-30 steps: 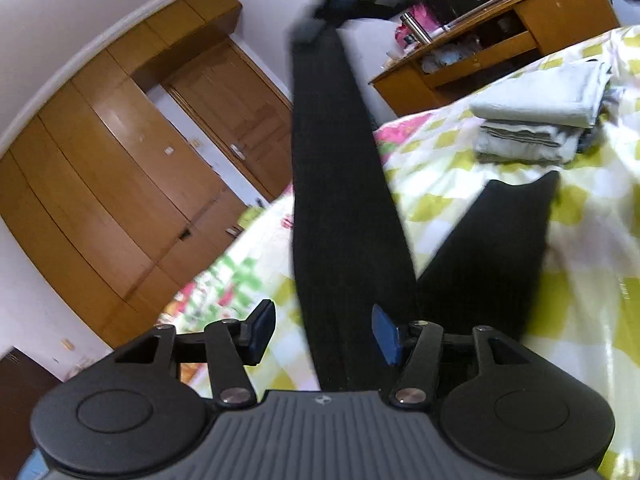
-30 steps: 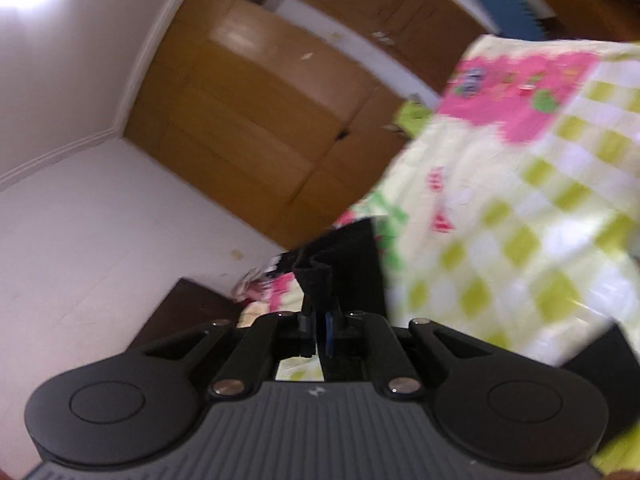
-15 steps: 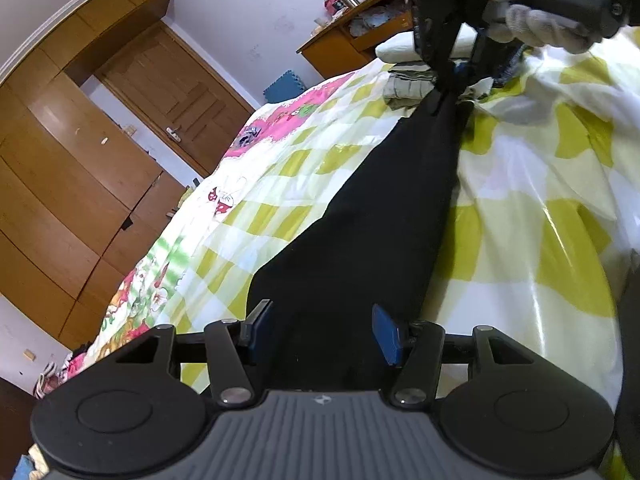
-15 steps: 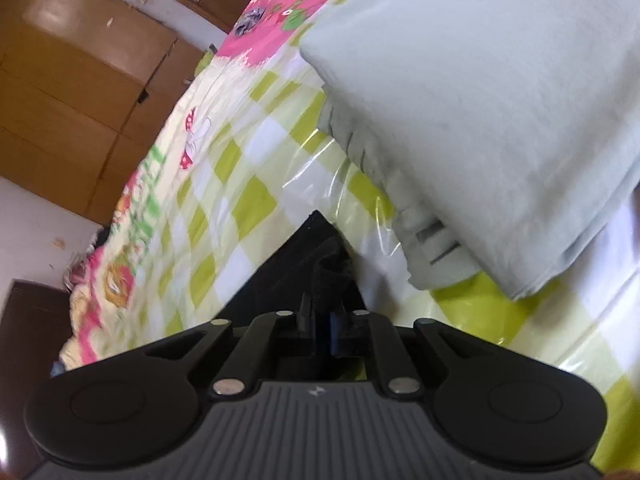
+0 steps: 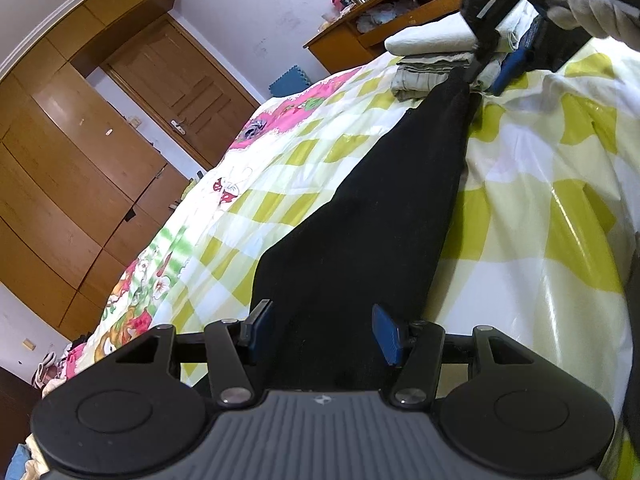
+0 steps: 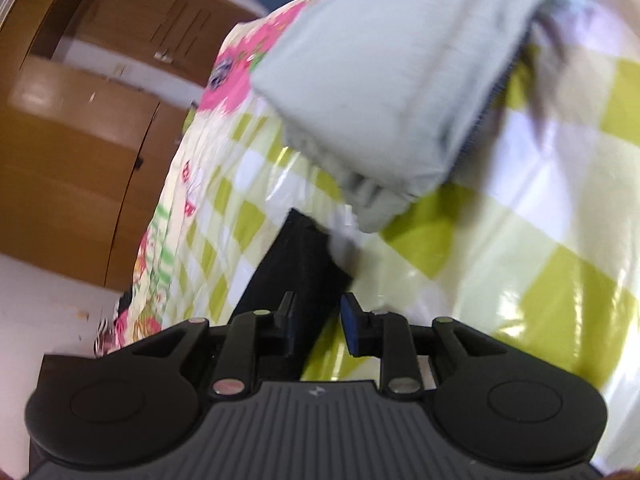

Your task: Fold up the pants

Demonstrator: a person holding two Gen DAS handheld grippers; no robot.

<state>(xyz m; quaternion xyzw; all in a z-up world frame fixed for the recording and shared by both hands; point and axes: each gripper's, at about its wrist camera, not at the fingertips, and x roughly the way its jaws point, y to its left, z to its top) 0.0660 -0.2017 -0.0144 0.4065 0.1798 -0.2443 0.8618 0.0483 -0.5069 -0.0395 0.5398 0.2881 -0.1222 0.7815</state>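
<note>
The black pants (image 5: pixel 372 216) lie stretched along the checkered bedspread (image 5: pixel 532 208), running between the left gripper's (image 5: pixel 320 330) spread, untouching fingers, while only the right wrist view shows the right gripper (image 6: pixel 318 320) opening over the pants' end beside folded grey clothes (image 6: pixel 384 80).

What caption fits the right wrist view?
Right gripper opening over the black pants on the checked bedspread, beside folded grey clothes.

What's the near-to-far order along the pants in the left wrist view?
Left tongs → black pants → right tongs at the far end → folded pile → wooden desk
</note>
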